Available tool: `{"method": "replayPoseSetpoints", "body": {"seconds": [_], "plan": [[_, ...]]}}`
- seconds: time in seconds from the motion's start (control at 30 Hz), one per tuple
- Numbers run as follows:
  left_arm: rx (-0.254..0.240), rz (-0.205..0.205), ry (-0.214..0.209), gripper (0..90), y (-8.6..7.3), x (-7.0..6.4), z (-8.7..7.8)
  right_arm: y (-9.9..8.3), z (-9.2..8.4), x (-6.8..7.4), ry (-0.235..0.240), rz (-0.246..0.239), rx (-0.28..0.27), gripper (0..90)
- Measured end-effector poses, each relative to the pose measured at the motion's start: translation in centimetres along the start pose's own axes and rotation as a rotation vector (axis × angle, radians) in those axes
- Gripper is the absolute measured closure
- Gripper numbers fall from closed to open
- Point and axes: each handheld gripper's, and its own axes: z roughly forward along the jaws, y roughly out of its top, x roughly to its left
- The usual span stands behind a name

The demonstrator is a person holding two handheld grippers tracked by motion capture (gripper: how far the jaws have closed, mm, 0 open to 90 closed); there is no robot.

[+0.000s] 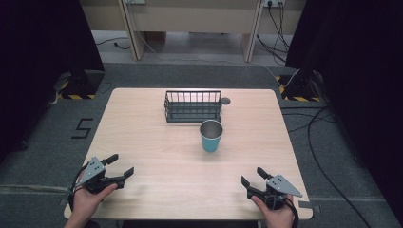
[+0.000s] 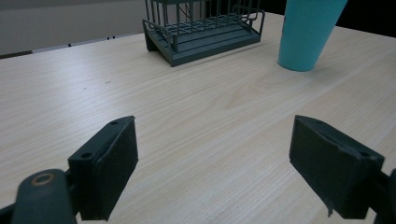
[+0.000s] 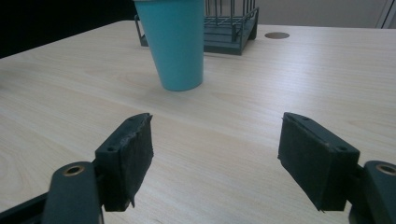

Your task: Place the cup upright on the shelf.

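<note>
A teal cup (image 1: 210, 136) with a metal rim stands upright near the middle of the wooden table (image 1: 142, 142); it also rises in the left gripper view as the cup (image 2: 306, 32) and in the right gripper view as the cup (image 3: 175, 42). Just behind it sits a dark wire rack (image 1: 193, 106), empty, seen too as the rack (image 2: 203, 32) and the rack (image 3: 231, 23). My left gripper (image 1: 120, 166) rests open at the front left corner, held by a hand. My right gripper (image 1: 253, 177) is open at the front right. Nothing lies between either pair of jaws.
A small round hole (image 1: 225, 100) is set in the tabletop right of the rack. Cables (image 1: 318, 142) trail over the grey floor to the right. Dark curtains hang on both sides, and a wooden bench stands beyond the table.
</note>
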Motion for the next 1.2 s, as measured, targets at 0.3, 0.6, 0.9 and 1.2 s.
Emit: {"method": "replayPoseSetpoints", "body": {"seconds": [0.3, 0.6, 0.9, 1.2], "plan": [[-0.002, 0.009, -0.004, 14.9, 0.1, -0.1, 0.0, 0.4, 0.6, 1.2, 0.031, -0.002, -0.018, 22.7], [-0.004, 0.004, -0.007, 15.0, 0.1, -0.1, 0.0, 1.6, 1.8, 1.7, 0.050, -0.029, -0.021, 22.2], [-0.006, 0.005, -0.012, 14.9, 0.1, -0.1, -0.1, 2.8, 3.1, 2.1, 0.065, -0.048, -0.026, 20.9], [-0.008, 0.002, -0.016, 14.9, 0.1, -0.1, -0.1, 4.0, 5.0, 2.4, 0.071, -0.075, -0.018, 20.5]]}}
